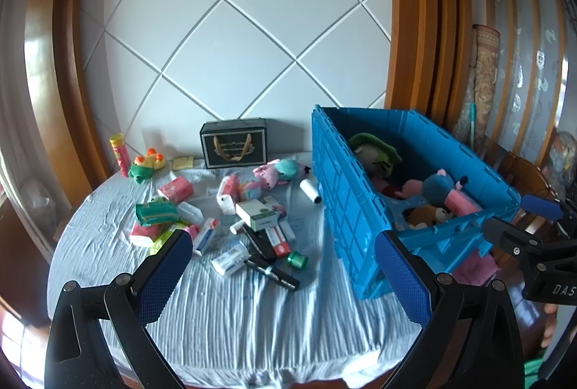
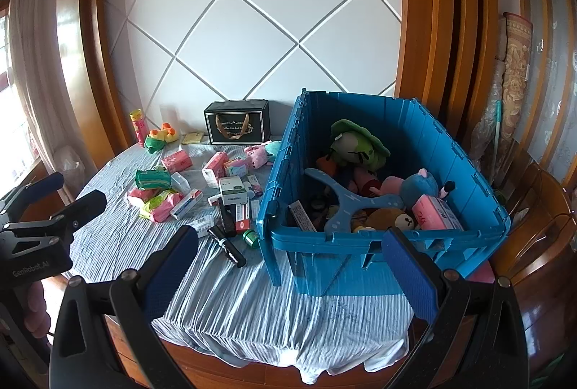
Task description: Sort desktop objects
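Note:
A blue crate (image 1: 342, 205) (image 2: 360, 239) stands on the right of the table and holds several plush toys, a pink pack (image 2: 434, 214) and a blue hanger (image 2: 346, 205). Left of it lies a loose pile: a white-green box (image 1: 258, 214) (image 2: 233, 190), pink tissue packs (image 1: 175, 190), a green pouch (image 1: 157, 213), a black tube (image 1: 274, 271) (image 2: 227, 244), a green jar (image 1: 297, 259) (image 2: 250, 238) and a pink plush (image 1: 270, 172). My left gripper (image 1: 285, 273) (image 2: 68, 196) hovers open and empty above the near cloth. My right gripper (image 2: 290, 271) (image 1: 519, 219) is open and empty before the crate's near rim.
A black gift box (image 1: 234, 143) stands against the back wall, with a frog plush (image 1: 144, 165) and a yellow-pink tube (image 1: 119, 154) at the back left. A white roll (image 1: 311, 190) lies beside the crate. Striped cloth (image 1: 234, 324) covers the round table; wooden chairs stand on the right.

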Available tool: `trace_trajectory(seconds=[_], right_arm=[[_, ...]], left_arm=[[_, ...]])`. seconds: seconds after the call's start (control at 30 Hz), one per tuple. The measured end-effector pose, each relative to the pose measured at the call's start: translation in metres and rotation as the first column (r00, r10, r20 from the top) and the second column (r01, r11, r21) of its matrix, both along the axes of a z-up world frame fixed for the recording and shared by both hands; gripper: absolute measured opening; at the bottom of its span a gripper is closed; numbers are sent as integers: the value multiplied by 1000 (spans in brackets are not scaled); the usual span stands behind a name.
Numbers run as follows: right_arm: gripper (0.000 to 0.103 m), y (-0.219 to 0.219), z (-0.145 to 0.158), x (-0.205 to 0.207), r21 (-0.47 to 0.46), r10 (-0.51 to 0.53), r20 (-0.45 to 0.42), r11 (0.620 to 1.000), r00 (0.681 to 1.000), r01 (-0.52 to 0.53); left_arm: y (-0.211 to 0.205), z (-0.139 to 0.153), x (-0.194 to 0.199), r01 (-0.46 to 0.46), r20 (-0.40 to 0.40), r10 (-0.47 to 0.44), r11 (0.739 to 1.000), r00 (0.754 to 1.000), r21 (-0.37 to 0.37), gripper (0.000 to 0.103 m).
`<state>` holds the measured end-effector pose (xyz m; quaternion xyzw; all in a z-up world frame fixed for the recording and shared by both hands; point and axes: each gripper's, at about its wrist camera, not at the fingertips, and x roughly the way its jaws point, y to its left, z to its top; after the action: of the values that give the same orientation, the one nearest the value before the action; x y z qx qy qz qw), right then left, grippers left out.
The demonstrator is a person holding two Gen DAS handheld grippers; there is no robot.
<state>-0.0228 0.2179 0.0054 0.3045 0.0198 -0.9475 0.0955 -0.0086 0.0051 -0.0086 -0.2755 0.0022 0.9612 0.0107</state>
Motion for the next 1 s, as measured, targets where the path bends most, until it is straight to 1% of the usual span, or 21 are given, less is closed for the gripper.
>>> trace_trajectory(seconds=[0.43,0.63,0.8,0.9,1.0], right_arm=[[103,1,-1,-2,-4,5,4,1000,1000,-5],[103,-3,-10,-8,-19,40,20,999,999,-40],[103,-11,-26,-18,-45,84,35,996,996,-82],[103,-21,-38,-26,-55,112,21,992,994,-111],[103,-39,-52,-35,-73,125,13,990,992,-123]], left_arm=[[0,-1,0,-8,4,8,1000,1000,-2,102],[-6,-9,-2,-38,15,38,999,999,7,102],[-13,-28,-10,-86,54,86,996,995,-3,102],[-23,-47,-14,-99,92,99,995,991,-10,102],[-47,-70,-22,-116,133,114,993,985,7,102]])
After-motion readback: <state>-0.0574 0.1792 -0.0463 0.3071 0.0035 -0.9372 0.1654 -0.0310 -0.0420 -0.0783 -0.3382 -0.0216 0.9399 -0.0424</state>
